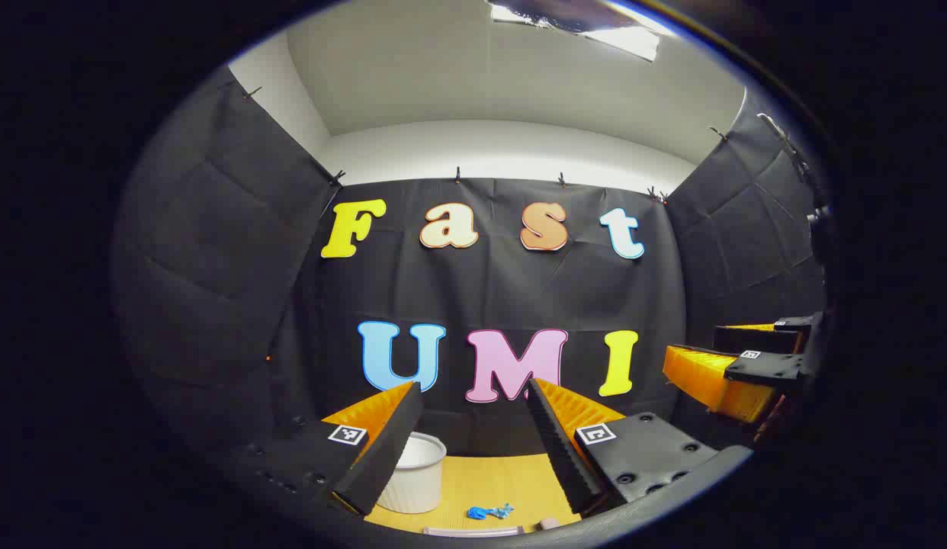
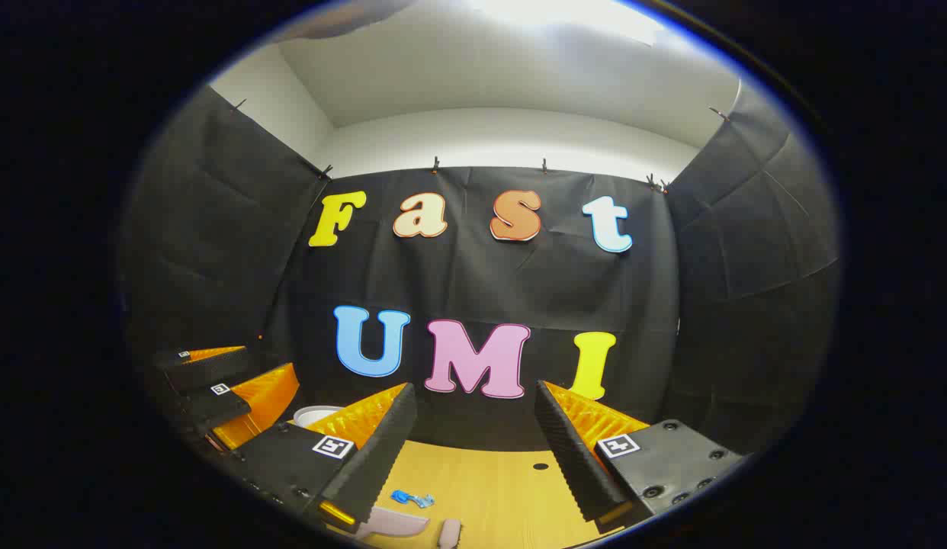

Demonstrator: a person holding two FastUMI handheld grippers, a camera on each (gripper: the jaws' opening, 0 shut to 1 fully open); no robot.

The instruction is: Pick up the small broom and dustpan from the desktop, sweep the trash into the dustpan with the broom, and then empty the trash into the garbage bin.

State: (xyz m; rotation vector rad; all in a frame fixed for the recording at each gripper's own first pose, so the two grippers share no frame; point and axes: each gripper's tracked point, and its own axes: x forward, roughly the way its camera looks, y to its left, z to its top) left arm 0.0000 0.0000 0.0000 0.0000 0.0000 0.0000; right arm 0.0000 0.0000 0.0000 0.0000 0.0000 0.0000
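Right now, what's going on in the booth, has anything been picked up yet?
Nothing is held yet. Both grippers hang above the desk with fingers apart and nothing between them: the left gripper looks over the white bin and a scrap of blue trash, and the right gripper looks at the same blue trash from its side. Pale objects sit at the near edge of both views, too cut off to identify. Sweeping has not started.

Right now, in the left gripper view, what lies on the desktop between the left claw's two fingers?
In the left gripper view, the open left claw frames bare desktop, with blue trash nearer the camera.
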